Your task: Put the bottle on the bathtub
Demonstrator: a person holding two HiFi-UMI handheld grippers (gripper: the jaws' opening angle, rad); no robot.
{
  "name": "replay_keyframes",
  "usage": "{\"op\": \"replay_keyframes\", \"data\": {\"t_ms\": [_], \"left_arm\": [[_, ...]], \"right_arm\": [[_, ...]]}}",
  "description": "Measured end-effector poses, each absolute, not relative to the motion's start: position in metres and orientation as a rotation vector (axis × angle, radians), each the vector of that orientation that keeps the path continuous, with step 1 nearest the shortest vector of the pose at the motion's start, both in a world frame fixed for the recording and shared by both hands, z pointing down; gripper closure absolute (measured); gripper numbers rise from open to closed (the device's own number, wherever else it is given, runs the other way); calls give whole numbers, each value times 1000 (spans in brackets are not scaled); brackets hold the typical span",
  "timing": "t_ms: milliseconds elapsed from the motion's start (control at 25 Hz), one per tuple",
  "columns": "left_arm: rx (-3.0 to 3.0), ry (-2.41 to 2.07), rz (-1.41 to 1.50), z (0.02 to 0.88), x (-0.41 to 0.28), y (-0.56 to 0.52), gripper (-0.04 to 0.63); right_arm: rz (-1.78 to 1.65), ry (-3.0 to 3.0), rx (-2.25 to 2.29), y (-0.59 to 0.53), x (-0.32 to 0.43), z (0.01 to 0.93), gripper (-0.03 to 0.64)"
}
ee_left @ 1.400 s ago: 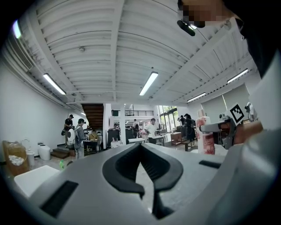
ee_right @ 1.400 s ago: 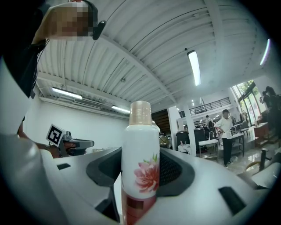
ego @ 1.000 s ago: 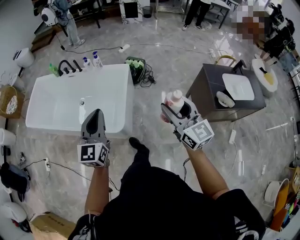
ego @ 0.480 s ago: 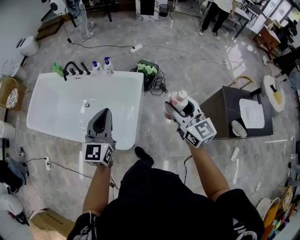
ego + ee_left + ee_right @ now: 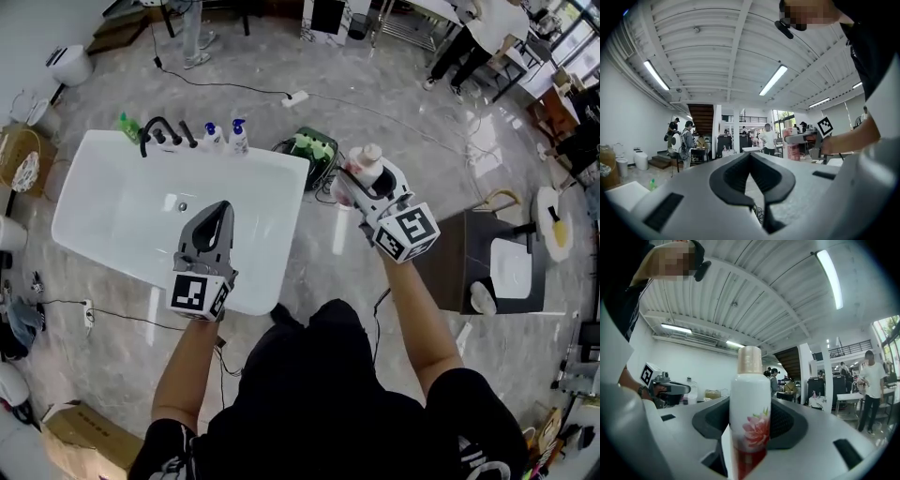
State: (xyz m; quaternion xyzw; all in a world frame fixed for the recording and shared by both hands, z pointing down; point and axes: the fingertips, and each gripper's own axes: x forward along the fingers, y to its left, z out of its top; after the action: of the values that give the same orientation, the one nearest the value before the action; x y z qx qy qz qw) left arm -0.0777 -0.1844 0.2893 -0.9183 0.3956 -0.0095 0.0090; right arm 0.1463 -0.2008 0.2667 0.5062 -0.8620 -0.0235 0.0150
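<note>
The bottle is white with a pink flower print and a beige cap, and it stands upright in my right gripper, which is shut on it. In the right gripper view the bottle fills the space between the jaws. It hangs over the floor, just right of the white bathtub and its near right corner. My left gripper hovers over the tub's right part. Its jaws meet with nothing between them, as the left gripper view shows at the left gripper.
A black faucet, a green bottle and two spray bottles stand on the tub's far rim. A green bag with cables lies on the floor beside the tub. A dark vanity cabinet stands at the right. People stand at the back.
The person has stepped closer to the tub. The right gripper has carried the bottle toward the tub's right corner. The left gripper now hangs over the tub.
</note>
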Motion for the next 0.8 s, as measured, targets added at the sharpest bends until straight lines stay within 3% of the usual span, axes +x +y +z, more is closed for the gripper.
{"op": "replay_keyframes", "data": {"t_ms": [400,800], "left_arm": [[-2895,1292,30,329,-67,-253,586],[-2917,1373,111,411,-51,-319,586]], "right_arm": [[-31,-2718,1422,-338,133,330,387],[189,-2705,1313,-477,120,498,387]]}}
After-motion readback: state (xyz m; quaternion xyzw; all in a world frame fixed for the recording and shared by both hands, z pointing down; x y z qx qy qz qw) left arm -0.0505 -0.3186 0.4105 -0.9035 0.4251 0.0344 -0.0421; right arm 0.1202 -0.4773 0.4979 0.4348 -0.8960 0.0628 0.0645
